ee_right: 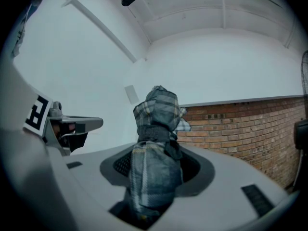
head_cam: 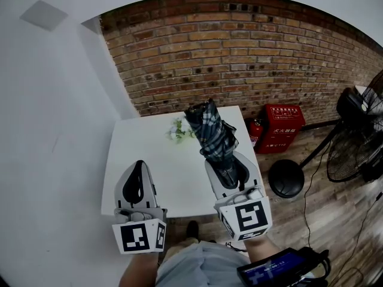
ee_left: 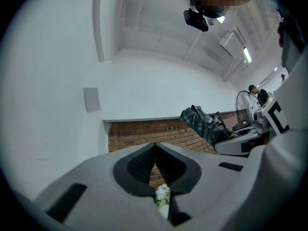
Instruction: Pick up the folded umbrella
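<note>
The right gripper point(head_cam: 228, 163) is clamped on the folded umbrella point(head_cam: 210, 130). Its two jaws press on the lower part of the bundle. In the right gripper view, the gripper point(ee_right: 156, 158) has the plaid cloth filling the gap between its jaws. A dark strap point(ee_right: 154, 133) is wrapped round the umbrella point(ee_right: 156, 124) just beyond them. The umbrella sticks out past the jaws above the right side of the white table point(head_cam: 155, 154), near a small bunch of white flowers point(head_cam: 178, 130).

The left gripper point(head_cam: 139, 169) is over the near left part of the table, with its jaw tips together and nothing between them point(ee_left: 155, 150).

By the brick wall point(head_cam: 239, 46) stands a red box point(head_cam: 282, 127) with white Chinese writing, too small to read. Beside it is a fire extinguisher point(head_cam: 255, 131), and a fan point(head_cam: 359, 136) stands further right.
</note>
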`<control>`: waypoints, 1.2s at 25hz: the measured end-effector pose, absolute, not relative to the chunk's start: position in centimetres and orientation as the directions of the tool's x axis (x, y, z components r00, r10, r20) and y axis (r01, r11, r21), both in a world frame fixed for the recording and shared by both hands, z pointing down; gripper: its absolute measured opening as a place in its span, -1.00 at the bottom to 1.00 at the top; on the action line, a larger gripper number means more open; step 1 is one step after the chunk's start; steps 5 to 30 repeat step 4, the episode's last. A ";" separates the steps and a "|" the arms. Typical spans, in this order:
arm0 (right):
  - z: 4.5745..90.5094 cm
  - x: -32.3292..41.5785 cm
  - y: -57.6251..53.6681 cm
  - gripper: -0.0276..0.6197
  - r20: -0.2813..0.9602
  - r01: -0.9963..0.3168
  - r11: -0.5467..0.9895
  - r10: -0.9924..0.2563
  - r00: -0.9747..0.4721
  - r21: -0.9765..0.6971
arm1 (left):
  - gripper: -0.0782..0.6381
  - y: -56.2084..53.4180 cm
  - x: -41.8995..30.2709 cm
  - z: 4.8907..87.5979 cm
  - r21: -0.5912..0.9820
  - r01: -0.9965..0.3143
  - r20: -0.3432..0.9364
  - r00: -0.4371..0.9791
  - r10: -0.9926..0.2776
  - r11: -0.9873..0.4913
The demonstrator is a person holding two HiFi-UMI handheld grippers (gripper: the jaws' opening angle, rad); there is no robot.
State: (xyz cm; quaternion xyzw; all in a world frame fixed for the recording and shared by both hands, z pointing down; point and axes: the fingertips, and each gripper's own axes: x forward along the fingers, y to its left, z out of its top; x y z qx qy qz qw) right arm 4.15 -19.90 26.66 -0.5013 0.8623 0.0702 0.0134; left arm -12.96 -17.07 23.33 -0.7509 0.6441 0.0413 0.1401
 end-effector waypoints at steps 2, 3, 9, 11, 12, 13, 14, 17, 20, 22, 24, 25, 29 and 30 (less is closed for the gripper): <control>26.6 4.2 -20.0 -0.31 -0.093 -0.866 0.487 -0.863 -0.497 0.108 | -0.76 -17.2 -12.9 23.3 -0.157 -0.979 -0.244 0.169 -0.955 -0.133; 26.6 4.2 -20.1 -0.31 -0.094 -0.867 0.487 -0.863 -0.497 0.109 | -0.76 -17.2 -12.8 23.3 -0.158 -0.978 -0.245 0.170 -0.955 -0.134; 26.6 4.2 -20.1 -0.31 -0.094 -0.867 0.487 -0.863 -0.496 0.110 | -0.76 -17.3 -12.7 23.3 -0.158 -0.978 -0.246 0.171 -0.954 -0.134; 26.6 4.2 -20.1 -0.31 -0.094 -0.867 0.487 -0.863 -0.496 0.110 | -0.76 -17.3 -12.7 23.3 -0.158 -0.978 -0.246 0.171 -0.954 -0.134; 26.6 4.2 -20.1 -0.31 -0.094 -0.867 0.487 -0.863 -0.496 0.110 | -0.76 -17.3 -12.7 23.3 -0.158 -0.978 -0.246 0.171 -0.954 -0.134; 26.6 4.2 -20.1 -0.31 -0.094 -0.867 0.487 -0.863 -0.496 0.110 | -0.76 -17.3 -12.7 23.3 -0.158 -0.978 -0.246 0.171 -0.954 -0.134; 26.6 4.2 -20.1 -0.31 -0.094 -0.867 0.487 -0.863 -0.496 0.110 | -0.76 -17.3 -12.7 23.3 -0.158 -0.978 -0.246 0.171 -0.954 -0.134; 26.6 4.2 -20.1 -0.31 -0.094 -0.867 0.487 -0.863 -0.496 0.110 | -0.76 -17.3 -12.7 23.3 -0.158 -0.978 -0.246 0.171 -0.954 -0.134; 26.6 4.2 -20.1 -0.31 -0.094 -0.867 0.487 -0.863 -0.496 0.110 | -0.76 -17.3 -12.7 23.3 -0.158 -0.978 -0.246 0.171 -0.954 -0.134; 26.6 4.2 -20.1 -0.31 -0.094 -0.867 0.487 -0.863 -0.496 0.110 | -0.76 -17.3 -12.7 23.3 -0.158 -0.978 -0.246 0.171 -0.954 -0.134; 26.6 4.2 -20.1 -0.31 -0.094 -0.867 0.487 -0.863 -0.496 0.110 | -0.76 -17.3 -12.7 23.3 -0.158 -0.978 -0.246 0.171 -0.954 -0.134; 26.6 4.2 -20.1 -0.31 -0.094 -0.867 0.487 -0.863 -0.496 0.110 | -0.76 -17.3 -12.7 23.3 -0.158 -0.978 -0.246 0.171 -0.954 -0.134; 26.6 4.2 -20.1 -0.31 -0.094 -0.867 0.487 -0.863 -0.496 0.110 | -0.76 -17.3 -12.7 23.3 -0.158 -0.978 -0.246 0.171 -0.954 -0.134; 26.6 4.2 -20.1 -0.31 -0.094 -0.867 0.487 -0.863 -0.496 0.110 | -0.76 -17.3 -12.7 23.3 -0.158 -0.978 -0.246 0.171 -0.954 -0.134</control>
